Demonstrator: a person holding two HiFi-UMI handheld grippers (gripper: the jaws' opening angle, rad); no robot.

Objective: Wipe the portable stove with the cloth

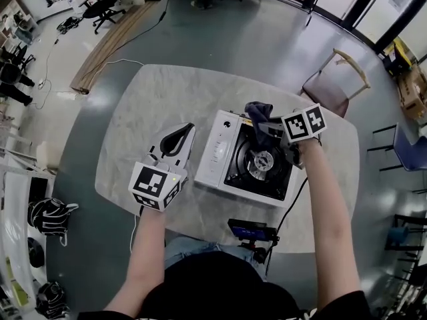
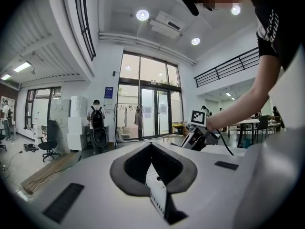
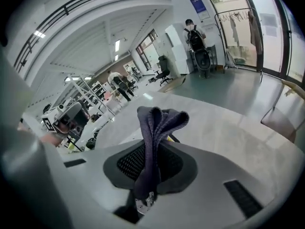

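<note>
The portable stove [image 1: 219, 149], white with a black top and a round burner [image 1: 261, 160], sits mid-table. My right gripper [image 1: 259, 117] hovers over the stove's far right corner, shut on a dark blue cloth [image 1: 256, 109]. In the right gripper view the cloth [image 3: 157, 124] rises folded from between the jaws of that gripper [image 3: 151, 151], away from the surface. My left gripper [image 1: 184, 131] hangs just left of the stove, shut with nothing in it; the left gripper view shows its jaws [image 2: 151, 146] meeting and tilted upward toward the room.
The round marble table [image 1: 153, 102] has bare room at the far left. A dark device on a stand [image 1: 251, 231] sits at the near edge. A chair [image 1: 333, 82] stands beyond the far right edge. A person with a backpack [image 2: 96, 119] stands far off.
</note>
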